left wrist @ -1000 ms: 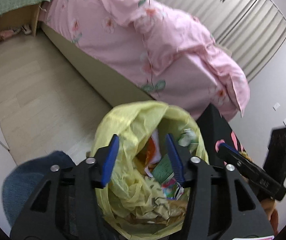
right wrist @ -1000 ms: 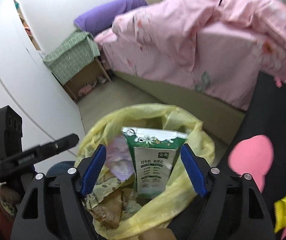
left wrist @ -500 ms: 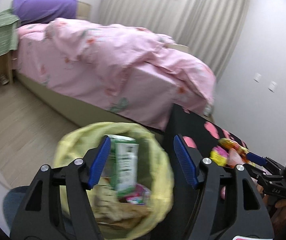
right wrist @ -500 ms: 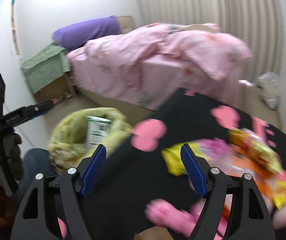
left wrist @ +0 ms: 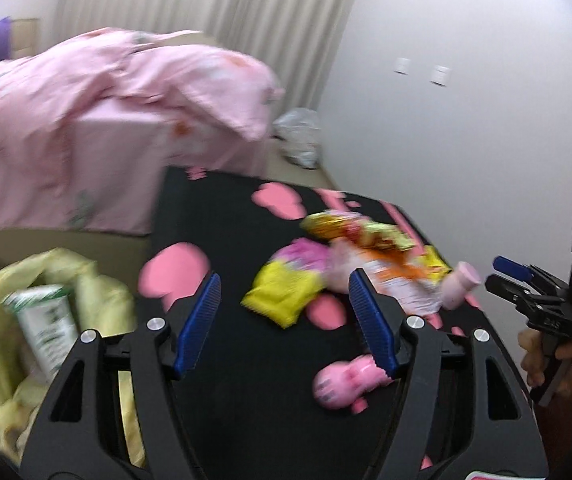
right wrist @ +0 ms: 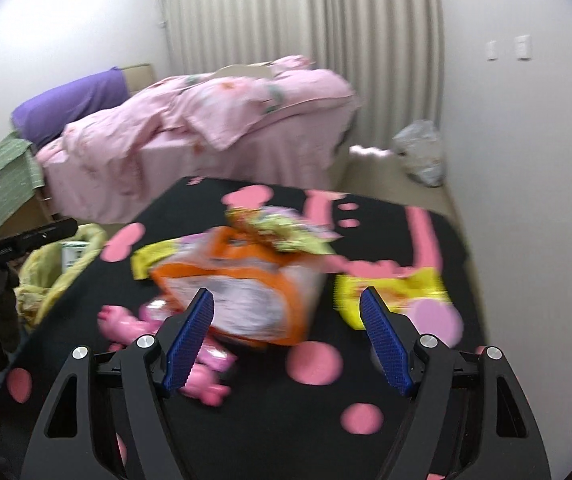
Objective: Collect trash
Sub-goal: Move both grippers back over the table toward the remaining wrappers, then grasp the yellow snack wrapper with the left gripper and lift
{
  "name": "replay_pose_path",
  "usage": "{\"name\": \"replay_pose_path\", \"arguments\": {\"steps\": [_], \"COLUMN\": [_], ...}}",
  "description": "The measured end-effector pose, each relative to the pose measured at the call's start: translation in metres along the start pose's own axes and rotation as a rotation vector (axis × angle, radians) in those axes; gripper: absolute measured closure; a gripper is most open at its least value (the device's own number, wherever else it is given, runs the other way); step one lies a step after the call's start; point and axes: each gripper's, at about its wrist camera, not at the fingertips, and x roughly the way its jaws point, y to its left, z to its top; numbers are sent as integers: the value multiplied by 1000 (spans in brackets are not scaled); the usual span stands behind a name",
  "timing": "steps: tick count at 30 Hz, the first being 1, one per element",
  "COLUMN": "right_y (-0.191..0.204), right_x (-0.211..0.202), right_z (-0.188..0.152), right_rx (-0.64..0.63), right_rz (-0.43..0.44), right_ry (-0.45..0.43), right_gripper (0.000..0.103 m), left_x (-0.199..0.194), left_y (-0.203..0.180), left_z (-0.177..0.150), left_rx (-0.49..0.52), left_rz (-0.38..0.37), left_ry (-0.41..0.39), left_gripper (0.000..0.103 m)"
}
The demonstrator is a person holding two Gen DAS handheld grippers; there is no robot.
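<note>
A pile of snack wrappers lies on a black table with pink shapes (left wrist: 221, 216): an orange and white bag (right wrist: 241, 292), a yellow wrapper (left wrist: 281, 292) and a yellow packet (right wrist: 390, 292). My right gripper (right wrist: 286, 336) is open and empty just above the orange bag. My left gripper (left wrist: 286, 320) is open and empty over the table's near edge. A bin lined with a yellow bag (left wrist: 97, 292) stands left of the table and holds a green and white carton (left wrist: 45, 328).
A pink toy pig (left wrist: 346, 384) lies on the table's near side, and it also shows in the right wrist view (right wrist: 125, 324). A pink bottle (left wrist: 462, 284) lies by the wrappers. A bed with a pink quilt (left wrist: 85, 120) stands behind. A white plastic bag (right wrist: 422, 152) sits on the floor.
Both grippers have swung right, away from the bin and over the table. The green carton was between the right gripper's fingers and now stands in the bin. Both stay open.
</note>
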Motion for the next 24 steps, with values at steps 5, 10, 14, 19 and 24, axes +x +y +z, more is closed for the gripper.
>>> {"name": "replay_pose_path", "arguments": {"steps": [5,10,14,19,24], "right_y": [-59,-110,-134,-155,-172], "right_x": [-5,0,0,3,10], "right_z": [-1,-1,-6,-21,-35], "right_rx": [58,131,152,214,244], "right_rz": [-93,-171,-211,-153,-158], "right_ry": [1,19,7,7,15], "right_gripper": [31,31,31,31,31], "left_x": [35,68,94,142,202], "left_y": [-35,-93,-146,-194,-211], "left_z": [16,20,22,32,31], "left_rx": [43,201,355,587,729], "left_rz": [-35,-183,-322,-404,-390], "left_ry": [30,104,153,215,366], "left_gripper": [40,40,40,40,40]}}
